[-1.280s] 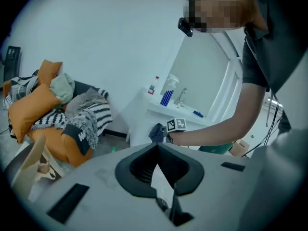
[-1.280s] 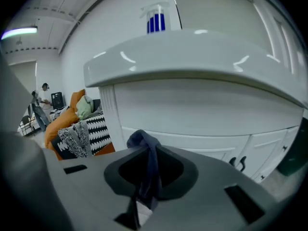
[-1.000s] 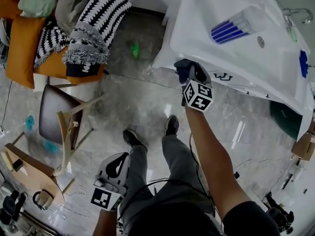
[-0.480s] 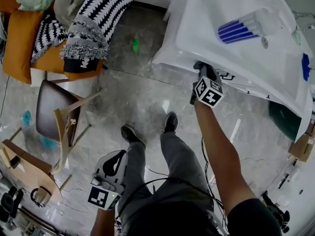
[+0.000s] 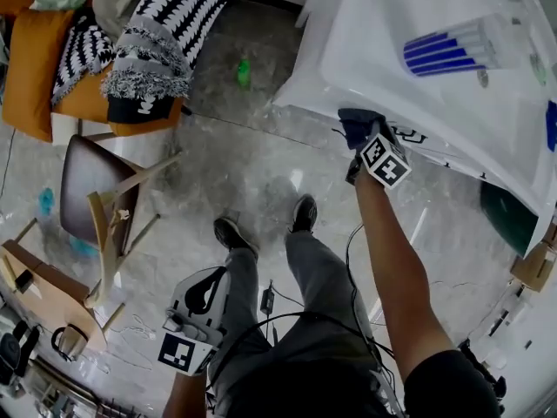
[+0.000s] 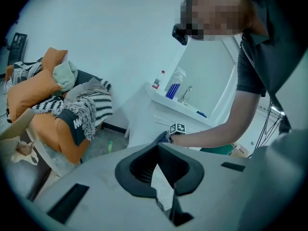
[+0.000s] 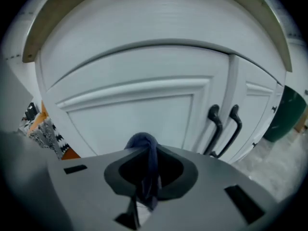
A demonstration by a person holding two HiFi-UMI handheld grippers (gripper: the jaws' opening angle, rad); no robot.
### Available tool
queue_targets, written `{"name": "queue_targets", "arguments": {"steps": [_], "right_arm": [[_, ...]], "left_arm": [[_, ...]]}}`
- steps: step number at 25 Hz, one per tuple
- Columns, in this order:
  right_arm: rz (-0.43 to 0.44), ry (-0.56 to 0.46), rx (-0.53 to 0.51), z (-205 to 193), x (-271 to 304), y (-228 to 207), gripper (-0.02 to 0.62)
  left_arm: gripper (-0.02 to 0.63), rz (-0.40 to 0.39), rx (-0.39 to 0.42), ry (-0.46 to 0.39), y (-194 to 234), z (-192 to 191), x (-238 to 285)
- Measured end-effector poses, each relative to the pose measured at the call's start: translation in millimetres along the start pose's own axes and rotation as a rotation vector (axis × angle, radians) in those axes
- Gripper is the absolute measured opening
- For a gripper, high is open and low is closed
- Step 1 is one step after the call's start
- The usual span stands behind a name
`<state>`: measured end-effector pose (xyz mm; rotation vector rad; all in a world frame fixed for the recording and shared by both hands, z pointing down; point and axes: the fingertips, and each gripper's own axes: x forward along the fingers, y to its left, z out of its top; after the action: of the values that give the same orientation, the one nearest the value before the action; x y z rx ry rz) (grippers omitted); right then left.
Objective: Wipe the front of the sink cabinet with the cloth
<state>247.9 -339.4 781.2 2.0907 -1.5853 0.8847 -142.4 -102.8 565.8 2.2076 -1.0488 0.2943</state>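
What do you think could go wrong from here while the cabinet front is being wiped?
The cloth is only a small bunch in the right gripper, so the hard jaws might scrape the white door. The black handles stand just right of it and could snag the cloth on a sideways stroke. A cable trails on the floor by the person's shoes, a possible trip.

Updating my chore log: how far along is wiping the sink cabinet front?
Done: the right gripper is shut on the dark blue cloth. In hand: the cloth is at the left door panel of the white sink cabinet. Left: the door beyond the black handles; no wiped area shows. The left gripper hangs idle.
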Motion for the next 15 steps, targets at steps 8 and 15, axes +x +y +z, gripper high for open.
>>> {"name": "queue_targets", "arguments": {"steps": [8,15], "right_arm": [[0.056,0.109,-0.096,-76.0,69.9,47.7,0.035],[0.166,0.234,-0.083,-153.0,136.3,100.6,0.035]], "left_arm": [[0.005,0.019,-0.021,0.021,23.5,-35.8,17.6],[0.005,0.045,-0.015,0.06,48.7,-69.4,30.1]]}}
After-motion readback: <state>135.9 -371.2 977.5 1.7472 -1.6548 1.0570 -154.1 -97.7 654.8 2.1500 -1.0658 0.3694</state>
